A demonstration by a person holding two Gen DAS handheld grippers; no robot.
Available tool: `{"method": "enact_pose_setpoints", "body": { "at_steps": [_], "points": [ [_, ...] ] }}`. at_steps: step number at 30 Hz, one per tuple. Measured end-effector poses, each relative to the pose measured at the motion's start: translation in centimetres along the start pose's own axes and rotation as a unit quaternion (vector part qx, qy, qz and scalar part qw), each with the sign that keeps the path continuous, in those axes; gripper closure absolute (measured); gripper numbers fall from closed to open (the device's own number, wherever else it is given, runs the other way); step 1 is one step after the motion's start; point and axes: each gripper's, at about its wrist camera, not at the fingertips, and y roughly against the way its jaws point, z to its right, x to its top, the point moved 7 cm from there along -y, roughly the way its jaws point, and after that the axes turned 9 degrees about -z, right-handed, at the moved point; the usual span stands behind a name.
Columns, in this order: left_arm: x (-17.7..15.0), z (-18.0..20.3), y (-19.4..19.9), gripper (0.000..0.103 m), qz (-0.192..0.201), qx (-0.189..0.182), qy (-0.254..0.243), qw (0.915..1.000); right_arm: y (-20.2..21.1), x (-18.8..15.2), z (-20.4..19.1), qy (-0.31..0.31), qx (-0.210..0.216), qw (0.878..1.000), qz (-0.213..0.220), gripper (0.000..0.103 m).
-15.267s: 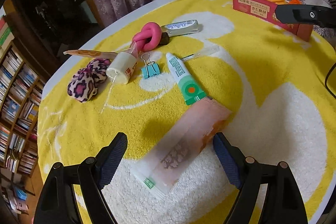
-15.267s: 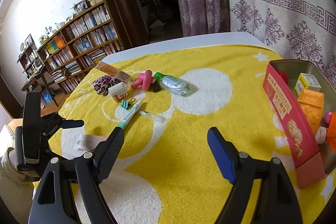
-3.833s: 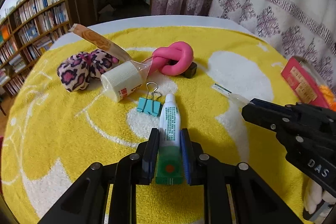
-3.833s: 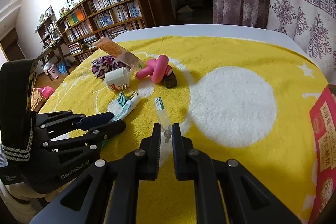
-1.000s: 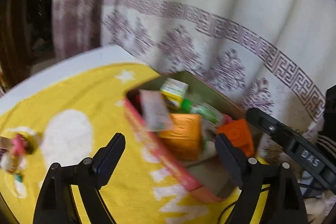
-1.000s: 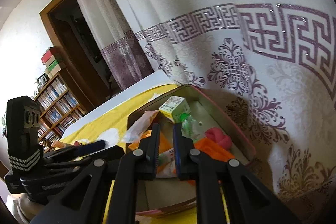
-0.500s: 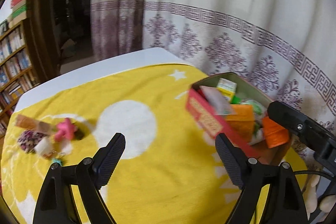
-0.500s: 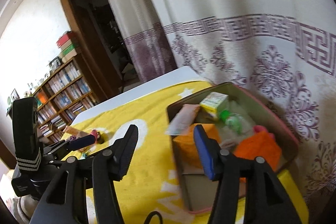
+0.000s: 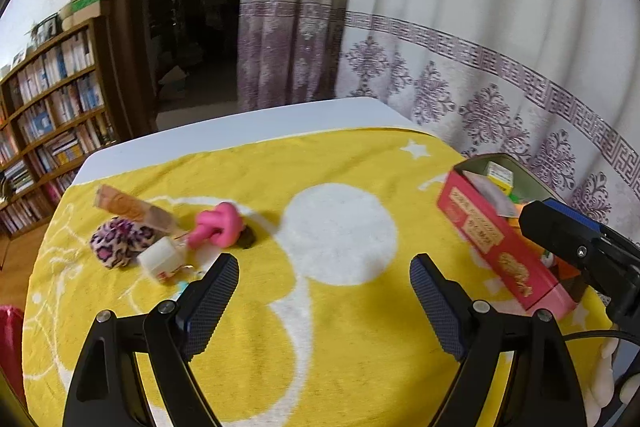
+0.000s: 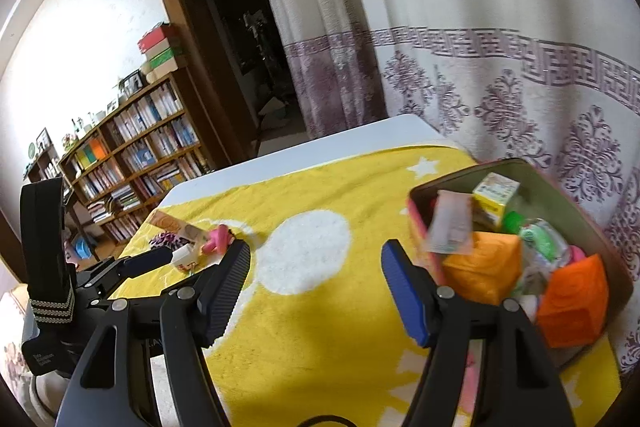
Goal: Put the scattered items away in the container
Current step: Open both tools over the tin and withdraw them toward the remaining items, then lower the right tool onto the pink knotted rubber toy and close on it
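Observation:
The red container [image 9: 492,239] stands at the right edge of the yellow towel [image 9: 340,327]. It holds orange blocks [image 10: 480,267], a small white box [image 10: 494,197], a green bottle [image 10: 540,235] and a pale sachet [image 10: 448,223]. At the towel's far left lie a pink knotted toy [image 9: 218,229], a leopard scrunchie [image 9: 120,241], a white roll [image 9: 162,259], an orange-patterned tube [image 9: 128,207] and a small black piece [image 9: 248,239]. My left gripper [image 9: 322,267] hangs open over the towel's middle, holding nothing. My right gripper [image 10: 316,255], just left of the container [image 10: 560,195], is opening its jaws with nothing between them.
A white table edge [image 9: 240,125] runs along the back of the towel. A patterned curtain [image 9: 480,75] hangs close behind the container. A bookshelf [image 9: 52,95] and a dark doorway [image 9: 192,27] are at the left. A black cable [image 9: 600,335] trails at the lower right.
Both views have swung left, from the container towards the scattered items. The right gripper's jaws went from nearly shut to wide apart; the left jaws stayed wide.

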Motion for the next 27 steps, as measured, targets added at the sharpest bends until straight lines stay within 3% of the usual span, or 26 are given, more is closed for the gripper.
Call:
{"method": "enact_pose_setpoints", "body": {
  "at_steps": [20, 27],
  "points": [
    [-0.8, -6.1, -0.6, 0.014, -0.014, 0.024, 0.045, 0.9986, -4.2, 0.0, -4.2, 0.031, 0.012, 0.999, -0.040, 0.030],
    [-1.5, -11.1, -0.4, 0.014, -0.016, 0.039, 0.096, 0.9945, -5.5, 0.1, -5.2, 0.042, 0.018, 0.997, -0.056, 0.030]
  ]
}}
